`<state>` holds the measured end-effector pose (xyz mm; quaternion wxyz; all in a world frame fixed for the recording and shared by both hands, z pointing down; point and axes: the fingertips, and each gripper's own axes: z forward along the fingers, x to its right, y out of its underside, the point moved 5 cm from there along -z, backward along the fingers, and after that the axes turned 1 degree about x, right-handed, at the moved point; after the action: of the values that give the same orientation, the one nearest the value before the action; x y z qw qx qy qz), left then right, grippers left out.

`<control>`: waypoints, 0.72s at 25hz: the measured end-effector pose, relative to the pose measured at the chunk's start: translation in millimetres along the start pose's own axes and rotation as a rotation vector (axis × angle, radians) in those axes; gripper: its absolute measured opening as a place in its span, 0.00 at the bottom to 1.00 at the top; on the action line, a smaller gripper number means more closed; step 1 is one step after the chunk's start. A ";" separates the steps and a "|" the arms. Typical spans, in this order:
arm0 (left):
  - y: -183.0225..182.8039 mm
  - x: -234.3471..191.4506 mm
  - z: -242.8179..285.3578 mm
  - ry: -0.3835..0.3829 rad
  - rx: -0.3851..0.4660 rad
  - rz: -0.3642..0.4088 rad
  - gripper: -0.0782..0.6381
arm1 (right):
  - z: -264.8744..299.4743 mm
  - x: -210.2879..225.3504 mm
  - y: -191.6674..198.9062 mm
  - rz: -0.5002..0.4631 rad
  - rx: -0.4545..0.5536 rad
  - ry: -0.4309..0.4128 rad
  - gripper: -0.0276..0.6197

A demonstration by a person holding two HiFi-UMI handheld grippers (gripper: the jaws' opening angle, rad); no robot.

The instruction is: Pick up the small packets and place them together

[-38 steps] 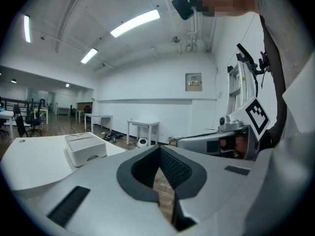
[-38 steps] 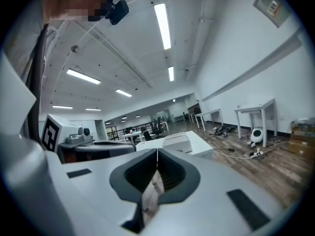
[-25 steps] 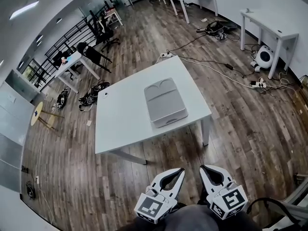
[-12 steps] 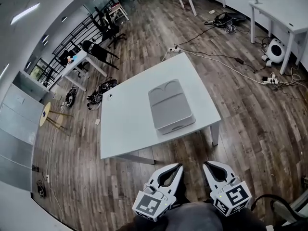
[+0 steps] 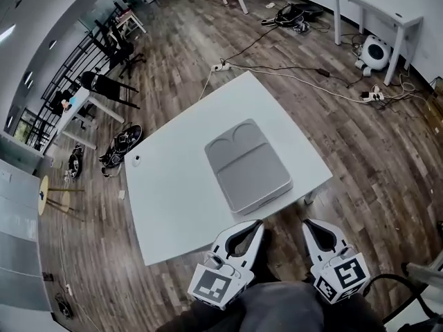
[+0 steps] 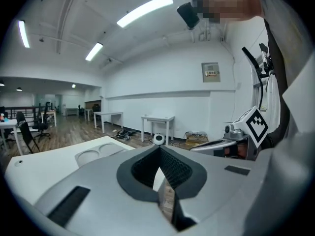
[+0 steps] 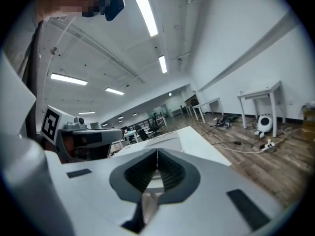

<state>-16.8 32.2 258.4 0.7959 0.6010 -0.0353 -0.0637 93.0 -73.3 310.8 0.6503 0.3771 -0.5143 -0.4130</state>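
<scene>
We stand at the table (image 5: pixel 173 199), left gripper (image 5: pixel 257 224) and right gripper (image 5: pixel 309 223) both closed and empty; no packets in sight (only a grey tray (image 5: pixel 247 166)), so nothing is gathered yet.

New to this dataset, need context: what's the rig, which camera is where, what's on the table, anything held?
There is no robot here: a person holds a two-jaw gripper in each hand. The wide top-down picture comes from a camera on the person's head. The left gripper and right gripper show at its bottom edge. The other two pictures come from cameras riding on each gripper, looking along its jaws. Both pairs of jaws are together, with nothing between them. On the white table lies a grey tray with two round recesses. No packets show in any view.
</scene>
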 end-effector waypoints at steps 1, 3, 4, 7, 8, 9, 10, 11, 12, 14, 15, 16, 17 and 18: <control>-1.4 -14.9 1.0 0.030 0.002 0.006 0.11 | 10.2 -6.0 0.8 0.007 0.011 0.031 0.05; -2.2 -44.3 0.0 0.081 -0.008 0.021 0.11 | 28.8 -19.1 4.7 0.022 0.023 0.090 0.05; -1.2 -60.4 -0.2 0.099 -0.016 0.028 0.11 | 38.9 -24.4 7.9 0.033 0.027 0.120 0.05; 3.5 -109.9 5.3 0.139 -0.039 0.048 0.11 | 68.6 -37.0 18.9 0.077 0.031 0.204 0.05; 5.5 -123.3 7.7 0.156 -0.051 0.054 0.11 | 75.6 -41.3 22.2 0.092 0.032 0.229 0.05; 7.8 -134.5 10.4 0.174 -0.065 0.062 0.11 | 80.9 -45.5 25.3 0.106 0.033 0.252 0.05; 10.3 -143.5 13.6 0.194 -0.078 0.072 0.11 | 84.7 -48.7 28.6 0.118 0.034 0.273 0.05; 12.9 -150.6 17.6 0.213 -0.089 0.084 0.11 | 87.5 -50.9 32.5 0.128 0.035 0.292 0.05; 15.2 -156.1 22.1 0.231 -0.097 0.096 0.11 | 89.4 -52.7 36.7 0.138 0.035 0.307 0.05; 16.5 -166.0 32.0 0.259 -0.108 0.122 0.11 | 92.6 -56.2 42.4 0.147 0.034 0.328 0.05; 14.3 -171.6 37.6 0.266 -0.106 0.136 0.11 | 94.5 -58.0 42.3 0.146 0.034 0.333 0.05; 10.5 -178.0 43.3 0.268 -0.099 0.151 0.11 | 96.3 -59.5 40.7 0.143 0.036 0.339 0.05; 5.8 -184.6 48.8 0.268 -0.093 0.167 0.11 | 97.8 -60.4 38.5 0.141 0.039 0.347 0.05; 1.1 -191.2 54.4 0.266 -0.094 0.183 0.11 | 98.7 -60.2 36.8 0.143 0.045 0.358 0.05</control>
<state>-213.1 8.2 278.4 0.8232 0.5607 0.0188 0.0876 -6.1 -10.3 341.4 0.7504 0.4214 -0.4248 -0.2807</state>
